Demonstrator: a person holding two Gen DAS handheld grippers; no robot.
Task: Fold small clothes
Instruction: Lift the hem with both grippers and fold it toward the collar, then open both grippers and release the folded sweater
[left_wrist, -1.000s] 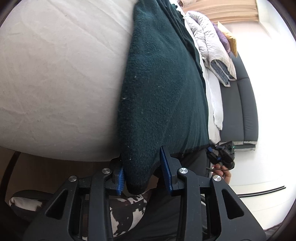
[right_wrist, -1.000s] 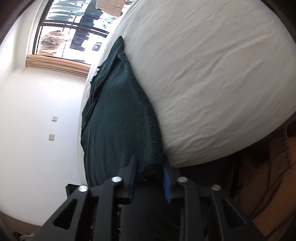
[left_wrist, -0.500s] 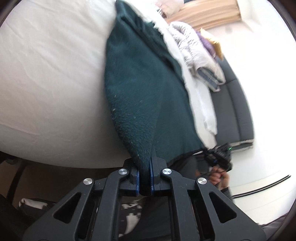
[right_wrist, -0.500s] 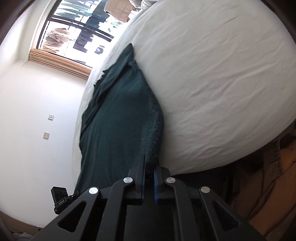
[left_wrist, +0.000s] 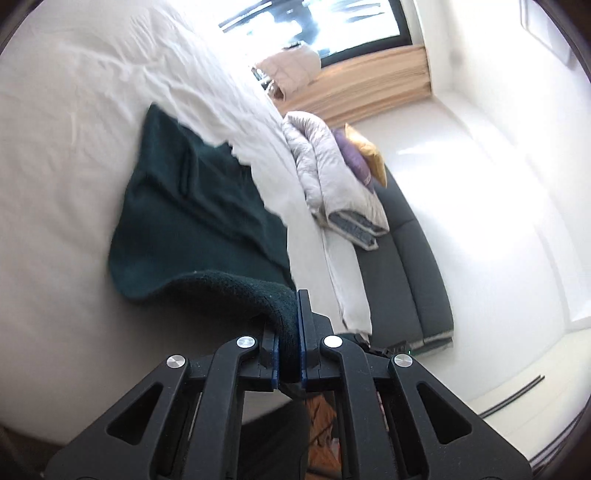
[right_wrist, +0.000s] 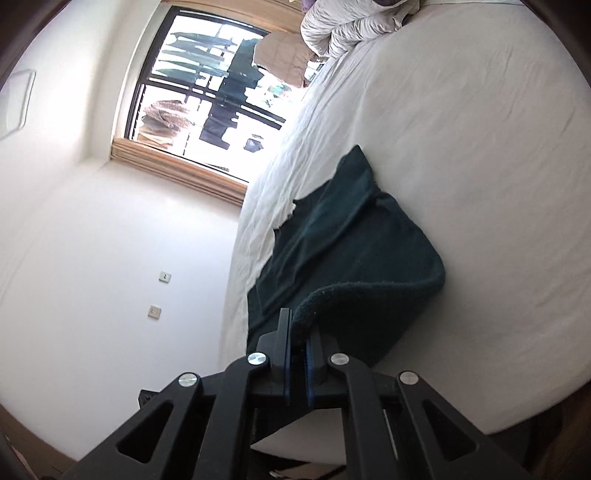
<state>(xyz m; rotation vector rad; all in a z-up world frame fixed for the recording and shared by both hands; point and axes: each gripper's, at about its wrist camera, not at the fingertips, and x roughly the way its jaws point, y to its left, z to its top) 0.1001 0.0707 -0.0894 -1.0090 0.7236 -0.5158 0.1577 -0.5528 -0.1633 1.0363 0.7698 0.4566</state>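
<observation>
A dark green fleece garment (left_wrist: 192, 214) lies on the white bed sheet (left_wrist: 66, 155). My left gripper (left_wrist: 290, 325) is shut on its near hem and holds that edge lifted, so the fabric curls over toward the far part. The garment also shows in the right wrist view (right_wrist: 354, 251) on the sheet (right_wrist: 480, 147). My right gripper (right_wrist: 297, 339) is shut on the other near corner, lifted the same way. The far end of the garment lies flat on the bed.
A folded grey-white duvet (left_wrist: 332, 177) with purple and yellow cushions (left_wrist: 364, 155) sits at the bed's edge over a dark grey sofa (left_wrist: 413, 266). A window (right_wrist: 207, 88) with a wooden blind is beyond. The bed's front edge is just below both grippers.
Both grippers closed on the garment's near corners, then lifted and carried them forward over the bed. The hem now curls over the flat part.
</observation>
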